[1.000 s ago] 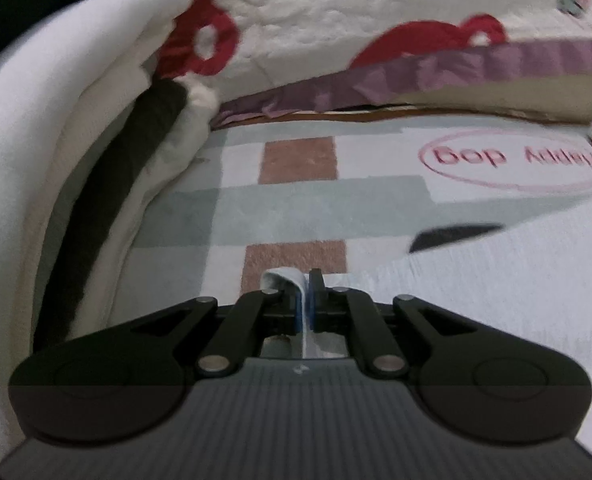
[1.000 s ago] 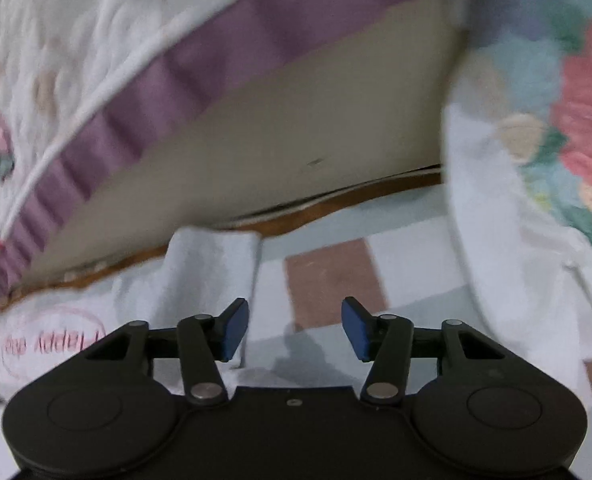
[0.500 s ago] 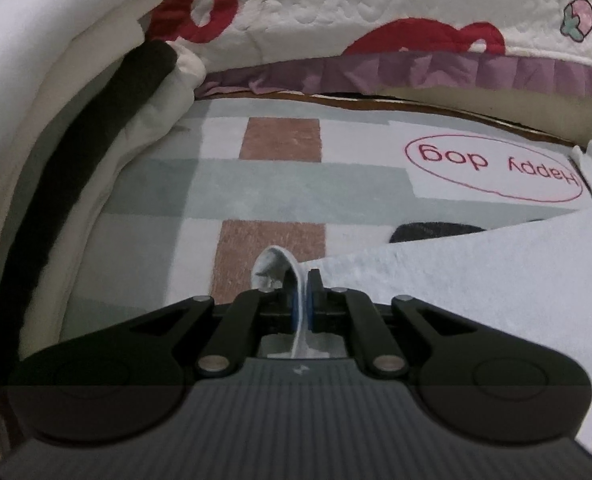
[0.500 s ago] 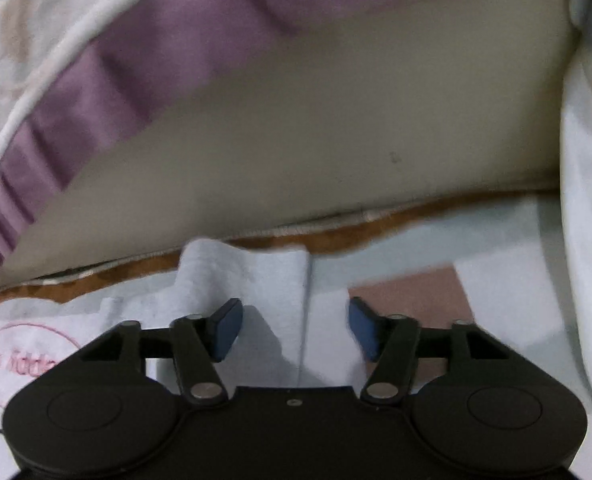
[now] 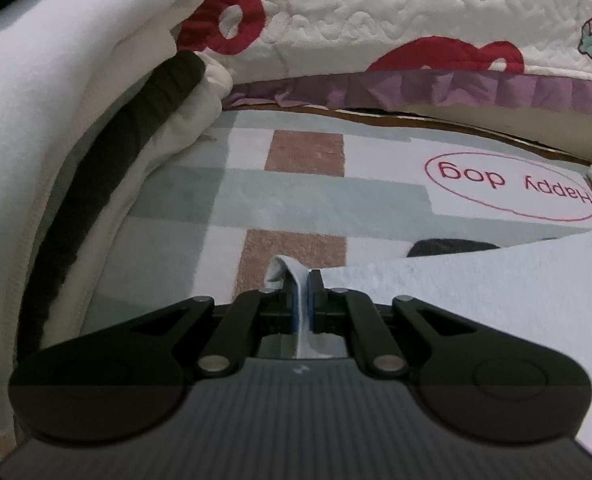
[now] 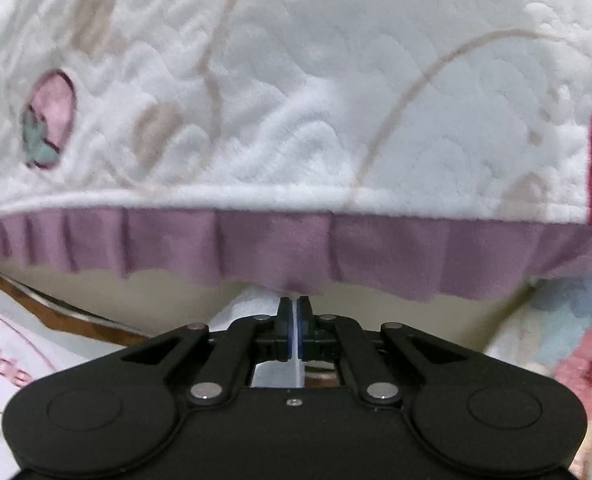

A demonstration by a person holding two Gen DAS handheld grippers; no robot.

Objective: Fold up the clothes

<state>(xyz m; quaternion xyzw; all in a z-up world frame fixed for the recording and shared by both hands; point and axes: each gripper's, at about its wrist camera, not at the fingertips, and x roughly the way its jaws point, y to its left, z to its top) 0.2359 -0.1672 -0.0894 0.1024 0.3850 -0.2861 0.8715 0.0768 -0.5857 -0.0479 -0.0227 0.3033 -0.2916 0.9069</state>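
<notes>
I pinch one corner of the pale blue garment in my left gripper, jaws closed on the cloth, so that edge lifts off the checked rug. My right gripper is clamped on another corner (near the bed's purple frill), giving me two holds to carry the fold over evenly.

Your left gripper: you're seeing matte black linkage arms, silver pivot pins, blue pads, ribbed grey housing | your right gripper: showing the same black linkages, smooth housing, one small centre screw
</notes>
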